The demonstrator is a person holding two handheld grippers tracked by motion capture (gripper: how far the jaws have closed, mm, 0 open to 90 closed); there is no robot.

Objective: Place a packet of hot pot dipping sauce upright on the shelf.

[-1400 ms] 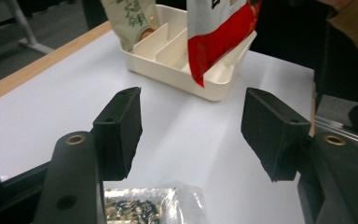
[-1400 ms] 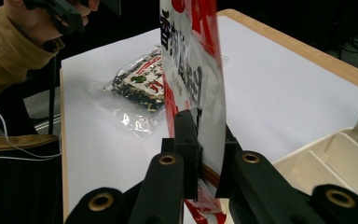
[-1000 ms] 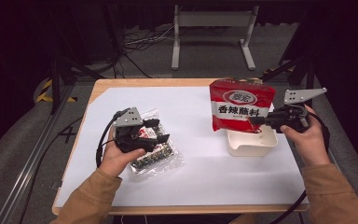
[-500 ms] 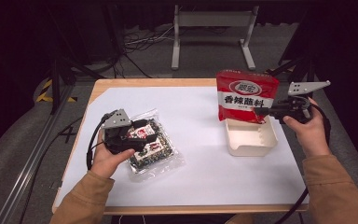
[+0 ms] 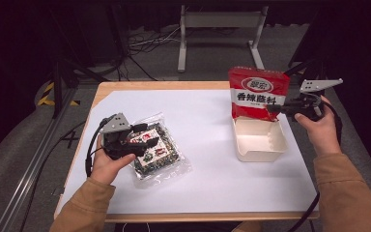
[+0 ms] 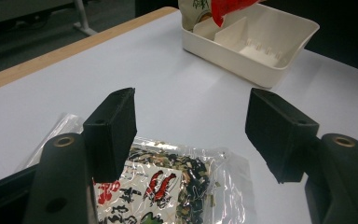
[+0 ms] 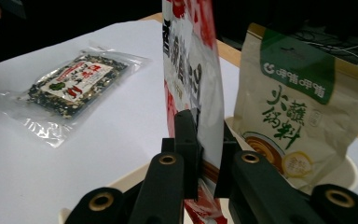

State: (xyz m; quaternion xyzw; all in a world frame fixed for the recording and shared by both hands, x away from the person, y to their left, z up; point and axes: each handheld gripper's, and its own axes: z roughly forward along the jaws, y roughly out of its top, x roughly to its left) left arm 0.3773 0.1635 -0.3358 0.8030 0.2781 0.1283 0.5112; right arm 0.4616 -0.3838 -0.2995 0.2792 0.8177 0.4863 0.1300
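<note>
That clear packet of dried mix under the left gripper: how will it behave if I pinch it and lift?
The clear packet lies flat with wrinkled, glossy film, so it will probably be light, floppy and a bit slippery. Its loose edges would likely sag once lifted. The left gripper hangs open above it, so a pinch on the fuller middle seems safer than on thin film.

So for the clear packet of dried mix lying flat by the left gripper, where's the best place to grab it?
Probably the clear packet's near edge, by the left gripper. It lies flat on the white table, so open fingers coming straight down meet only film. Coming in low from the person's side, one finger could slip under the loose sealed border while the other presses on top.
</note>
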